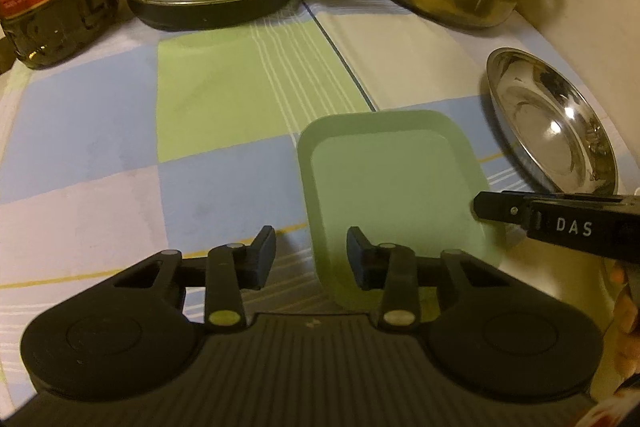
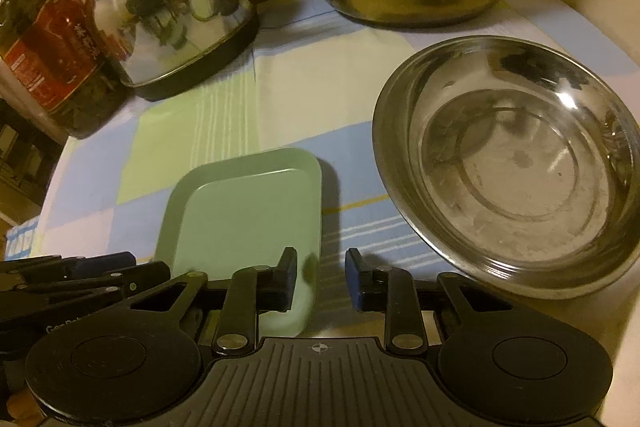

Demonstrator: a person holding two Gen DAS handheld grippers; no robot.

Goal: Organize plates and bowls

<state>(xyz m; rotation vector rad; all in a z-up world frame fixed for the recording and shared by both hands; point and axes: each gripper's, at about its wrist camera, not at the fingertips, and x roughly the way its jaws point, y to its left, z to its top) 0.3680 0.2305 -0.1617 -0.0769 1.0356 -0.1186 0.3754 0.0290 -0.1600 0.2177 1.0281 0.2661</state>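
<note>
On the checked cloth [image 1: 224, 99], green plate [image 1: 392, 183] and steel bowl [image 2: 516, 163] lie apart, unstacked; my left gripper [image 1: 311, 259] and right gripper [image 2: 321, 277] straddle the plate's edges, part-open, gripping nothing.

Both grippers point steeply down, side by side and close together. Left gripper [image 1: 311, 255]: 2 fingers part-closed with a gap between the pads, nothing pressed between them. Right gripper [image 2: 321, 277]: 2 fingers narrower, pads apart too, nothing gripped. Right gripper's finger reaches into the left wrist view from the right edge.
</note>
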